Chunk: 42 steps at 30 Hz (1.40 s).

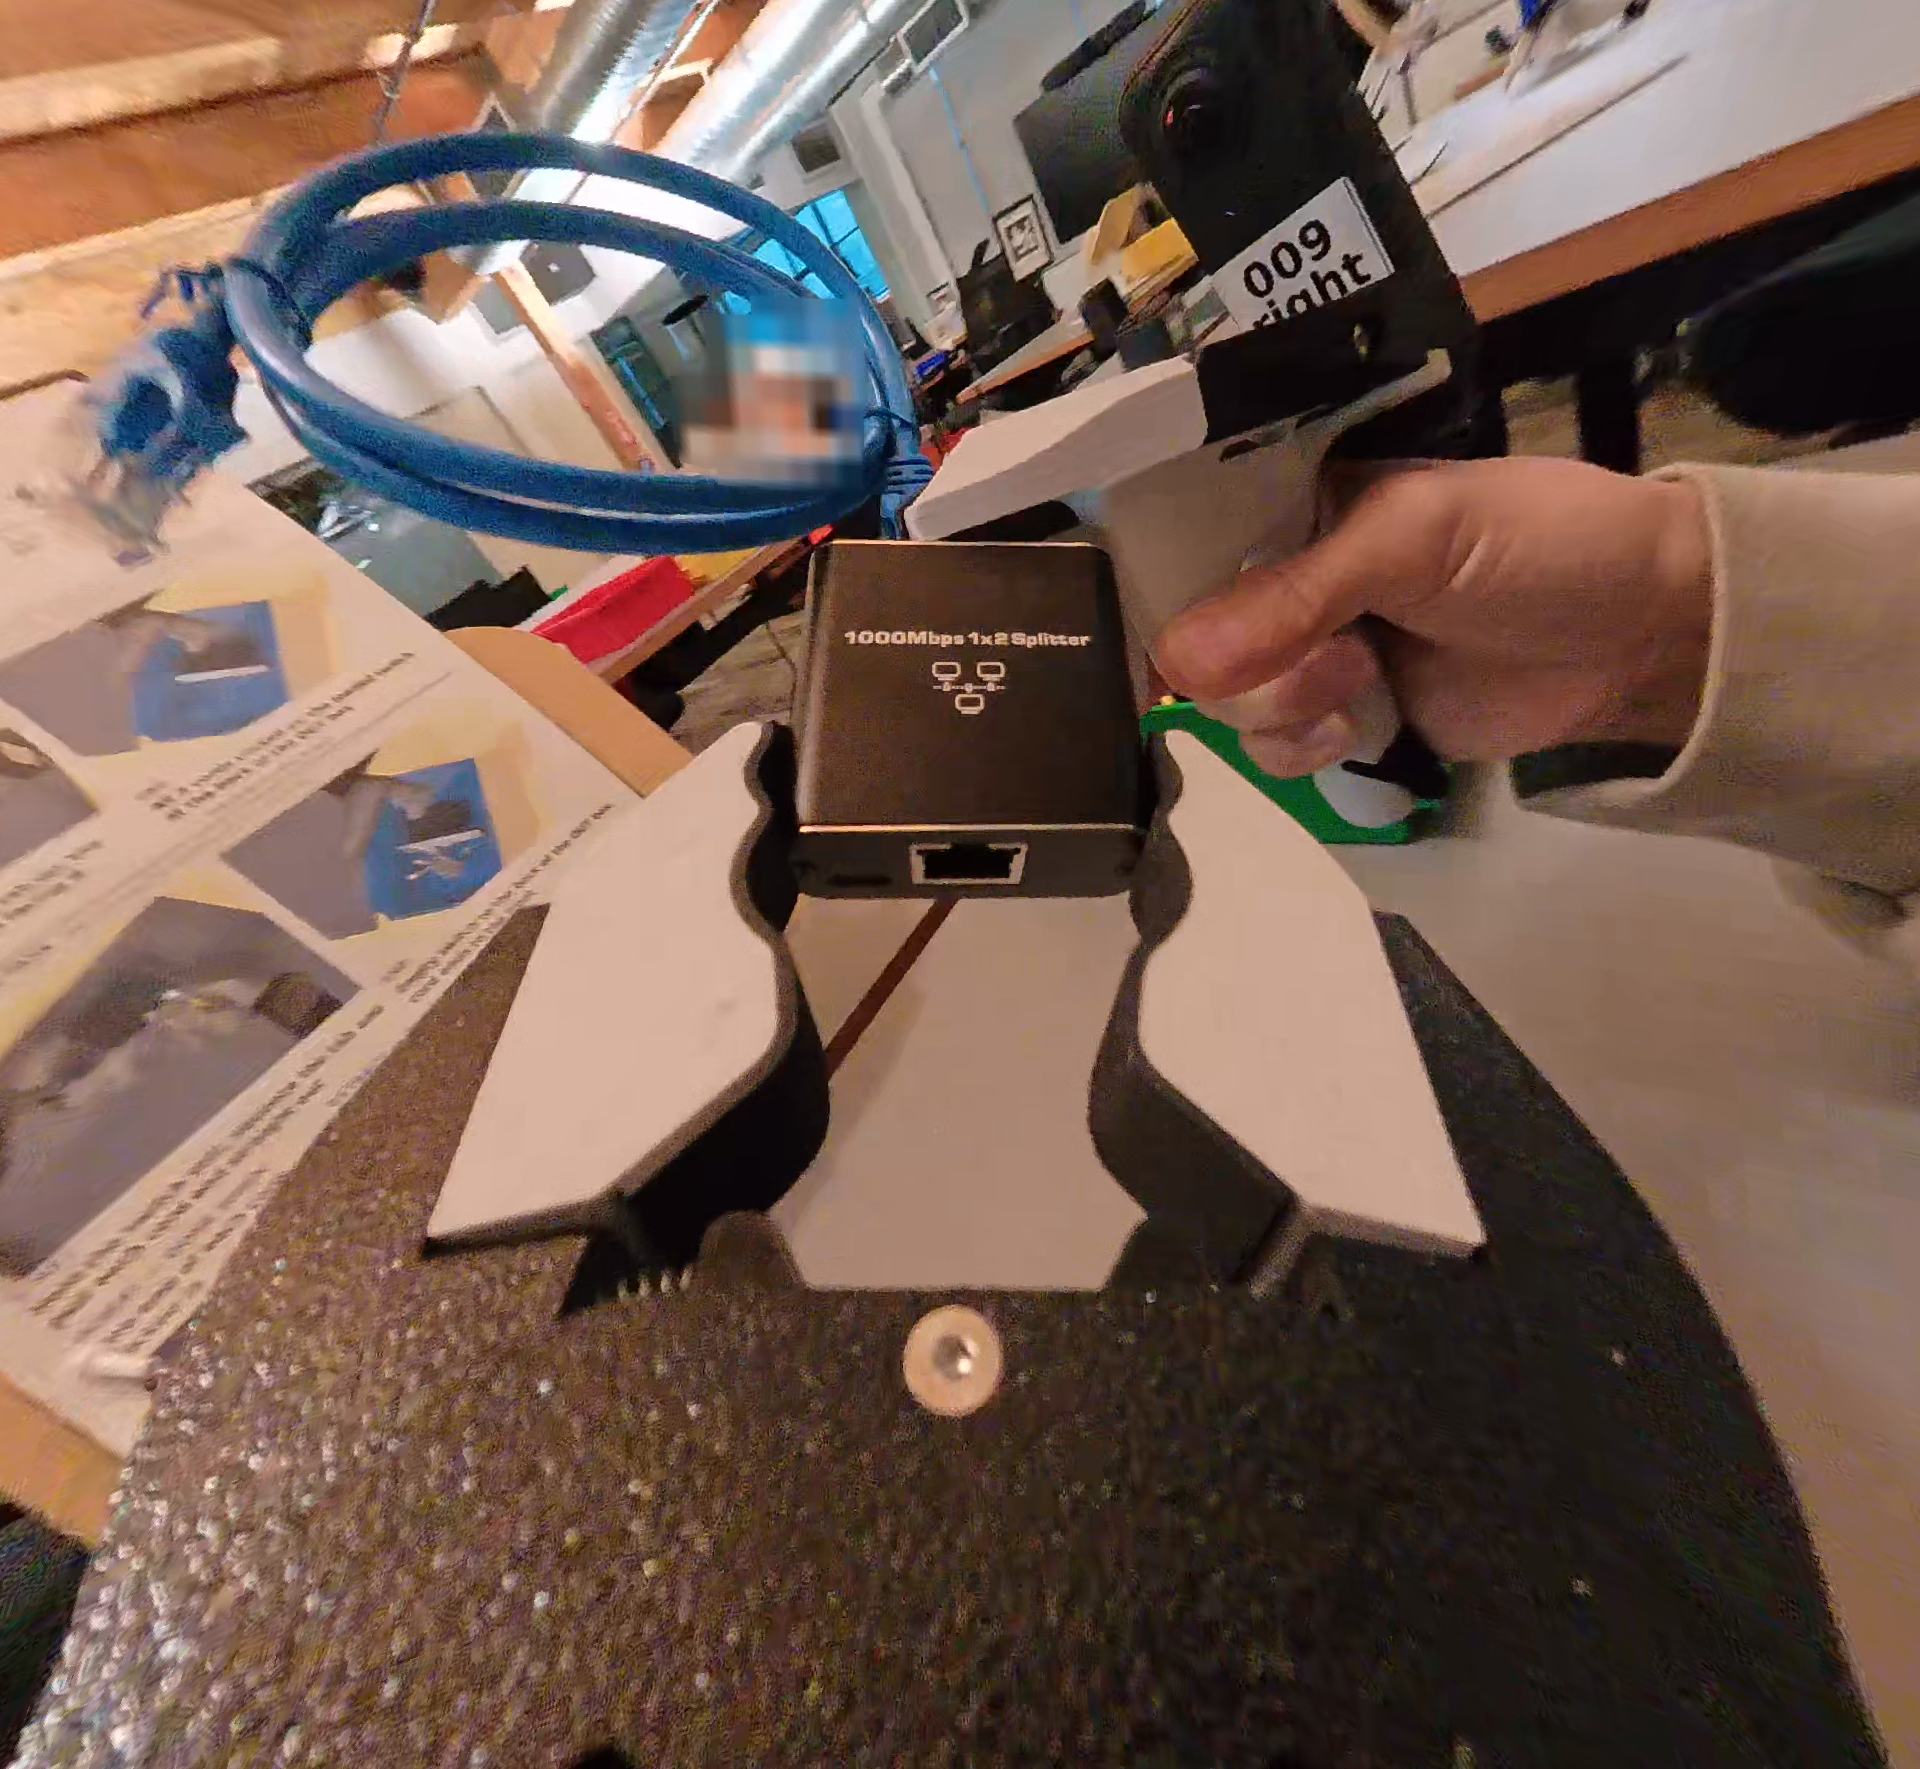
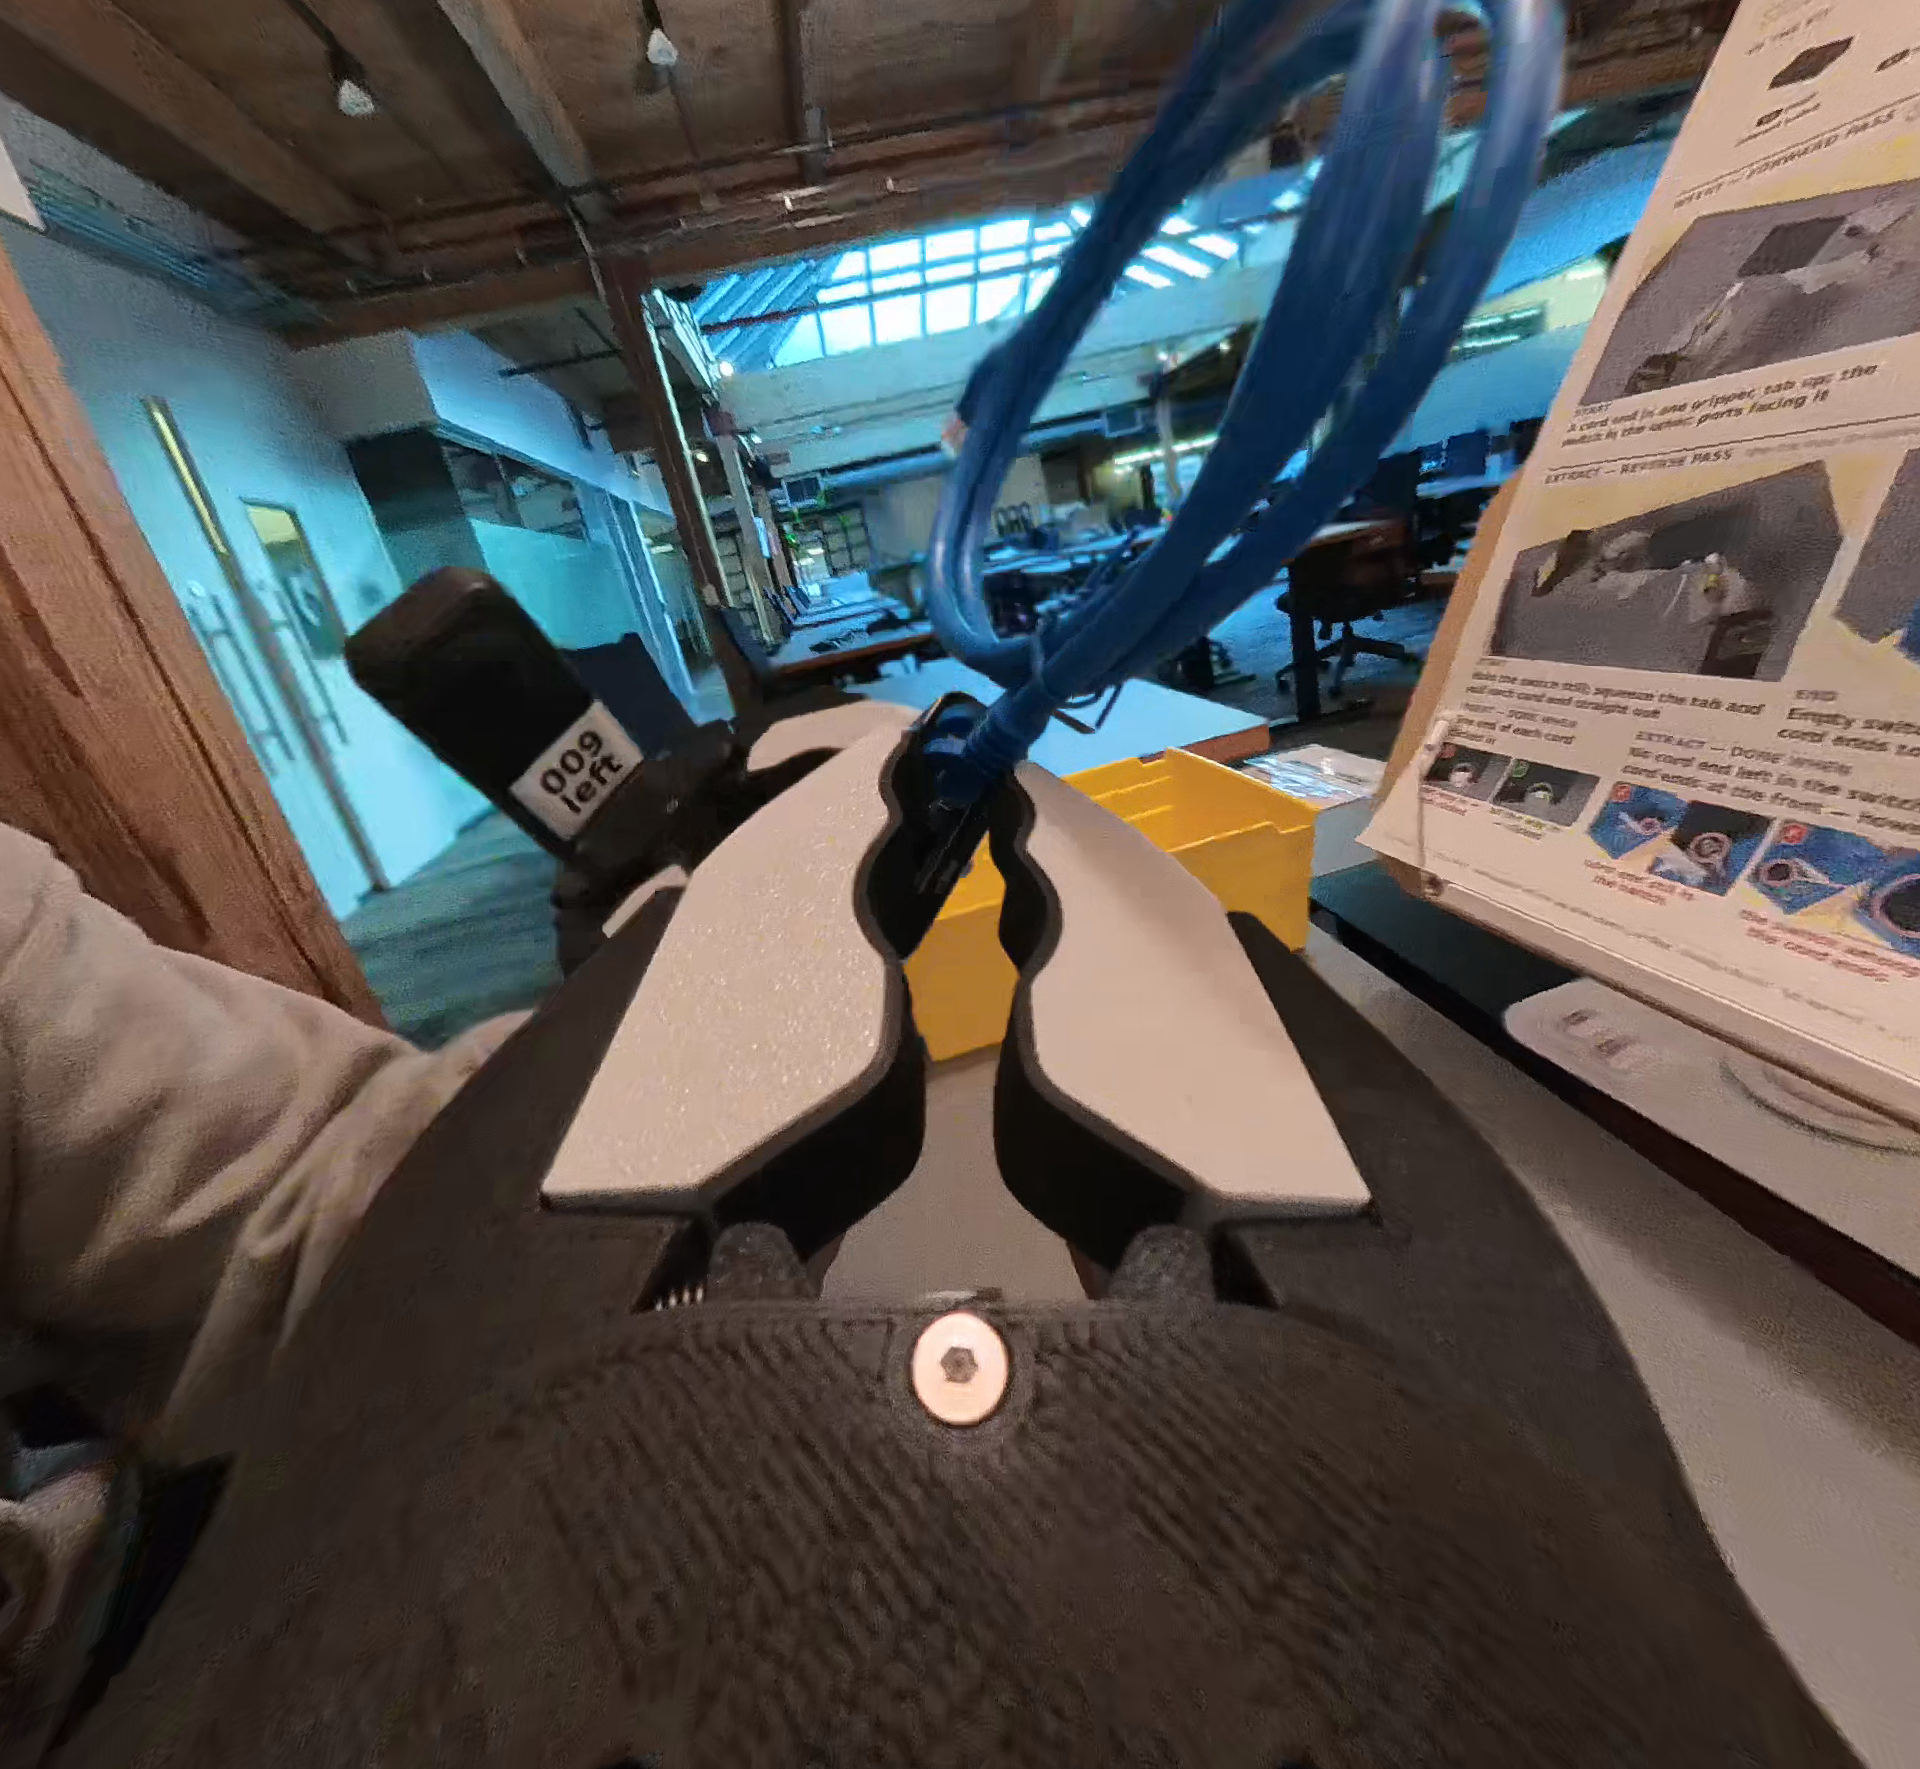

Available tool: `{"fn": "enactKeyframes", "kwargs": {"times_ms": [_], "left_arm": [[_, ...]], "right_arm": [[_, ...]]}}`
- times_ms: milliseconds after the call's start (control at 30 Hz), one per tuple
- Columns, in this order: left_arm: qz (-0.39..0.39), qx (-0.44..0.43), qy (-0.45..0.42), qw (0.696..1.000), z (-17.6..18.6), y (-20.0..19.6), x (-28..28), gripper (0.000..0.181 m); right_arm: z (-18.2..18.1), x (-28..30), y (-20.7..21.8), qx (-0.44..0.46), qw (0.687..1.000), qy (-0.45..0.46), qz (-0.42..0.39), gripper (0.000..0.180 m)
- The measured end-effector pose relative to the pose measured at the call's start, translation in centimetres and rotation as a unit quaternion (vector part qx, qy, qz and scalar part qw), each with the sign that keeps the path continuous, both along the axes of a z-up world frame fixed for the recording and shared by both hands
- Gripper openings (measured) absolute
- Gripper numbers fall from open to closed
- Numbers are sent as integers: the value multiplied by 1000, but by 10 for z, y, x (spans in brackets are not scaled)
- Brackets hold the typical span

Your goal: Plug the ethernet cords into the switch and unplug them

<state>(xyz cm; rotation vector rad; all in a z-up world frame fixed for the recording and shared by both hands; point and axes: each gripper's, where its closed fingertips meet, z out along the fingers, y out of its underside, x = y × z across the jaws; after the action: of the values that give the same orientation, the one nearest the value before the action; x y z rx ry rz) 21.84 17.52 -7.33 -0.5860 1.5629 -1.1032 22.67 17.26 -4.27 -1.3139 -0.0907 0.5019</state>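
My left gripper (image 1: 966,769) is shut on the black switch (image 1: 966,680), held level above the table with one empty port facing the camera. My right gripper (image 2: 956,789) is shut on the plug end of the blue ethernet cord (image 2: 1299,389), whose tied coil swings up and to the right. In the left wrist view the right gripper (image 1: 1023,462), held by a hand (image 1: 1455,607), is at the switch's far end. The cord's coil (image 1: 540,348) hangs to the upper left. The far ports are hidden, so I cannot tell whether the plug is seated.
A propped instruction sheet (image 1: 208,784) stands left of the switch and shows at the right in the right wrist view (image 2: 1683,524). A yellow bin (image 2: 1195,836) sits on the grey table (image 2: 1766,1407) beyond my right fingers. The left gripper's camera body (image 2: 488,670) is at the left. Only a small space, under 4 cm, lies between the two pairs of fingers.
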Motion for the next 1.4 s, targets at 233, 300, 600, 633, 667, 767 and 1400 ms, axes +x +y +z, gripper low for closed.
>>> {"fn": "enactKeyframes", "kwargs": {"times_ms": [233, 300, 600, 633, 667, 767, 1400], "left_arm": [[20, 48, -30, 998, 7, 6, -6, 63], [7, 36, -35, 999, 13, 4, -10, 63], [-170, -167, 4, 971, 26, -9, -27, 63], [-177, -173, 7, 969, 26, -9, -28, 63], [-184, -183, 10, 966, 27, -9, -29, 63], [-198, -215, 11, 956, 29, -6, -29, 62], [-13, 28, -81, 996, 28, 11, -25, 63]], "right_arm": [[10, -9, 3, 25, 997, 56, 41, 14], [15, -13, 0, 47, 995, 67, 62, 14], [23, -29, -8, 119, 991, -20, 64, 13], [23, -30, -7, 118, 991, -25, 60, 13], [24, -30, -7, 115, 991, -28, 57, 14], [27, -31, -4, 99, 994, -13, 49, 16], [30, -12, 8, 50, 978, 196, 59, 28]]}}
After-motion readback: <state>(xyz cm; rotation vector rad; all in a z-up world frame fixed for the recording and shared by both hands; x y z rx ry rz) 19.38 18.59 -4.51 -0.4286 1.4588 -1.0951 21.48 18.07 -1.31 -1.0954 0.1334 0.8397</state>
